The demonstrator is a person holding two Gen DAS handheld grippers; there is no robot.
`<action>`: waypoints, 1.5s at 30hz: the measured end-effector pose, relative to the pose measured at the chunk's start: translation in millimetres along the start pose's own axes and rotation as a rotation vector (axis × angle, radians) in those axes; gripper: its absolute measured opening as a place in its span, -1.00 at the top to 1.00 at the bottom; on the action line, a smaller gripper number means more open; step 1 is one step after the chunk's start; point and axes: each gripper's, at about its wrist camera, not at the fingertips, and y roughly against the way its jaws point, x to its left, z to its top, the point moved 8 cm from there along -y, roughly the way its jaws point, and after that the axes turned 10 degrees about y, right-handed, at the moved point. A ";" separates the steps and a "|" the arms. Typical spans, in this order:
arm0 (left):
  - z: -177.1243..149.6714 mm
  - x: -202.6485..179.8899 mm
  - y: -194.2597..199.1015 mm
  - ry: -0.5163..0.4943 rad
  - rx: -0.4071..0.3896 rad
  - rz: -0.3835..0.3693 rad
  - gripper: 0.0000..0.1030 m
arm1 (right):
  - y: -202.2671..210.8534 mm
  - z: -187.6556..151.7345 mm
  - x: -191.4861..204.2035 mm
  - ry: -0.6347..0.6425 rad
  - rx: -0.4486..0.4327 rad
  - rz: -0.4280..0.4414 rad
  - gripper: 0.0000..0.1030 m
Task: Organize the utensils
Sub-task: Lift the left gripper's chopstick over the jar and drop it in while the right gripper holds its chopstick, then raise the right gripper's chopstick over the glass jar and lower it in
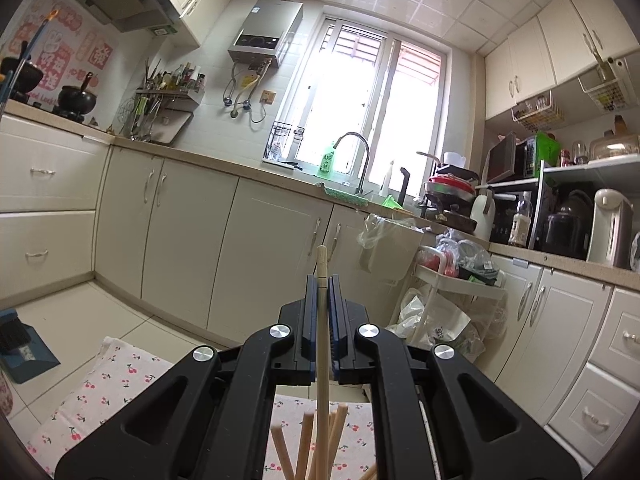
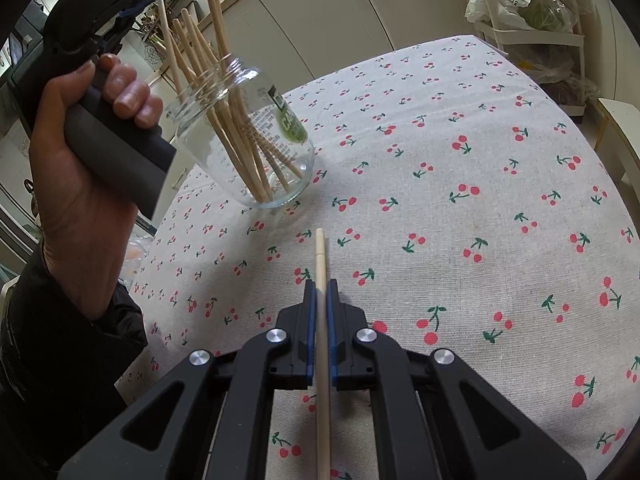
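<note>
Holding: my left gripper (image 1: 322, 280) was clamped on one wooden chopstick (image 1: 322, 320), running up the centre of the left wrist view.
Right gripper (image 2: 319, 284): my jaws were closed on a second chopstick (image 2: 321, 320), its tip over the cherry-print tablecloth (image 2: 460, 160) at mid-frame.
Jar: a clear glass jar (image 2: 256, 144) stood on the cloth in the upper left of the right wrist view, with a bundle of chopsticks (image 2: 200, 48) in it.
Left hand (image 2: 80, 160): I gripped the handle just beside the jar.
</note>
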 end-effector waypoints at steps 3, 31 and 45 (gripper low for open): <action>-5.8 -0.1 2.5 -0.013 0.007 0.002 0.90 | 0.1 -0.1 0.1 0.000 0.000 0.000 0.88; -48.2 56.6 112.3 -0.061 0.183 0.193 -0.23 | 19.0 5.0 3.4 -0.126 -0.063 0.145 0.88; -93.8 151.7 143.7 0.062 0.330 0.360 -0.48 | 47.6 31.7 5.8 -0.230 -0.218 0.236 0.88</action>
